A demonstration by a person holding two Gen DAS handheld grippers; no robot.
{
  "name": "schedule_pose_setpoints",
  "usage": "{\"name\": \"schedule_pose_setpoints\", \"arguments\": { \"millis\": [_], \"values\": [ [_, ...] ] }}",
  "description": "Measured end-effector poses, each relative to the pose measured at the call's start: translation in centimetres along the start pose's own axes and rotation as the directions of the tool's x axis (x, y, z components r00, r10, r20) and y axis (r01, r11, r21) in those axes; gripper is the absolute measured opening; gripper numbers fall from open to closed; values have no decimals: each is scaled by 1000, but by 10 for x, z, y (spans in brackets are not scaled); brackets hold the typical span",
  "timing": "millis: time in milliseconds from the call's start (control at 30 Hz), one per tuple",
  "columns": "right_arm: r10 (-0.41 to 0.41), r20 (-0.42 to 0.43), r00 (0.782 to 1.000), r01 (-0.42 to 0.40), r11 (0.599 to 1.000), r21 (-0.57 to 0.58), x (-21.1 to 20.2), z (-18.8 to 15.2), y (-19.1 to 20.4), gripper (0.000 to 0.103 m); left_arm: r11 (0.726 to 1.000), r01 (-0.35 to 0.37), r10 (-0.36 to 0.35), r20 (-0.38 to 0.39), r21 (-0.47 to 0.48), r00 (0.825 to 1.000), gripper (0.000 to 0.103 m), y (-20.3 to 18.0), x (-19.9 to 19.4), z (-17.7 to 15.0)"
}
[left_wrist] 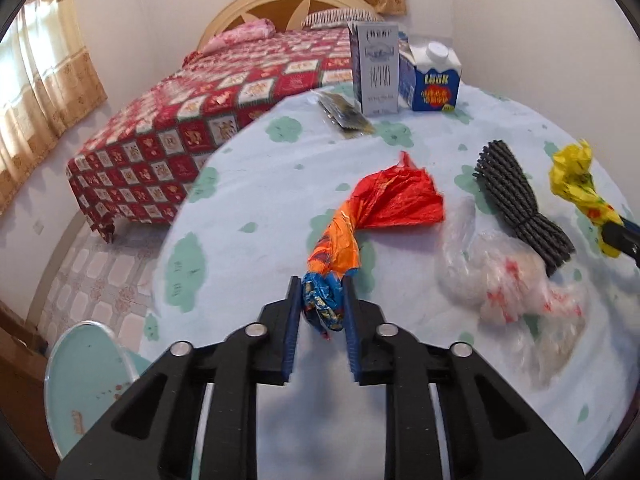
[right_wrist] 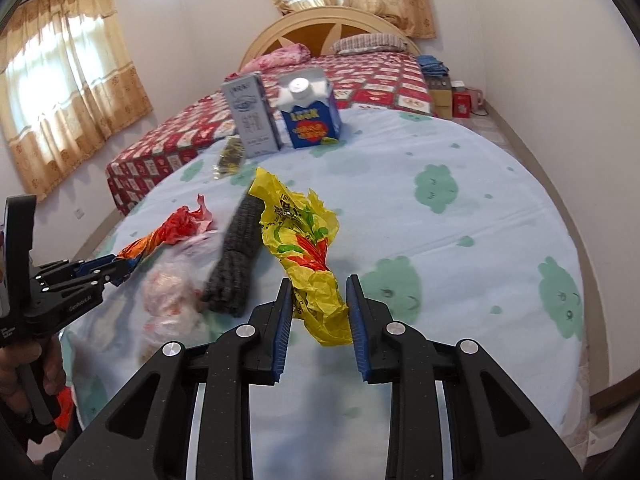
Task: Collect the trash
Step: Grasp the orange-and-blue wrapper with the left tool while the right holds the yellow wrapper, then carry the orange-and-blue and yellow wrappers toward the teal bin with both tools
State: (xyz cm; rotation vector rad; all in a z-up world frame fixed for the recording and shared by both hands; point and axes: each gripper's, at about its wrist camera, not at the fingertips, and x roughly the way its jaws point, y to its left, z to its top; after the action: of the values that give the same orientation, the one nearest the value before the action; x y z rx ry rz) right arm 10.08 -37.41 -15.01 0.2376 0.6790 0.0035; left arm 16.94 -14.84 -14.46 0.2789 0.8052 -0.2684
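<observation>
The left tool is clamping its blue pads on the blue, twisted tail of the orange-and-red plastic bag, low in the middle of the left wrist view. The bag's long axis is running away from the tool, up and to the right across the bench, so a pull back along the fingers looks like the natural way to lift it. The right tool is gripping the near end of the yellow plastic bag, which is stretching straight up the middle of the right wrist view.

Between the two bags, a clear crumpled bag and a dark corded bundle are lying just beside each other; the left tool looks nearer the clear bag, the right tool nearer the bundle. In the upper part of both views a grey carton and a blue carton are standing upright, with a flat wrapper lying beside them.

No bin is showing in either view. The clear bag is blurring, so its outline and contents are hard to make out. Whether either bag is lifting clear of the cloth is hard to tell.
</observation>
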Motion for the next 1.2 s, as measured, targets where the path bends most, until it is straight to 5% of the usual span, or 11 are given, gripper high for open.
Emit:
{"name": "schedule_pose_setpoints", "arguments": {
  "millis": [467, 1200],
  "values": [
    [55, 36, 998, -52, 994, -98, -9, 3, 79, 28, 994, -82, 88, 103, -67, 991, 18, 62, -90, -54],
    [107, 16, 994, -100, 965, -241, 2, -15, 173, 28, 971, -175, 197, 132, -164, 971, 18, 122, -131, -95]
  ]
}}
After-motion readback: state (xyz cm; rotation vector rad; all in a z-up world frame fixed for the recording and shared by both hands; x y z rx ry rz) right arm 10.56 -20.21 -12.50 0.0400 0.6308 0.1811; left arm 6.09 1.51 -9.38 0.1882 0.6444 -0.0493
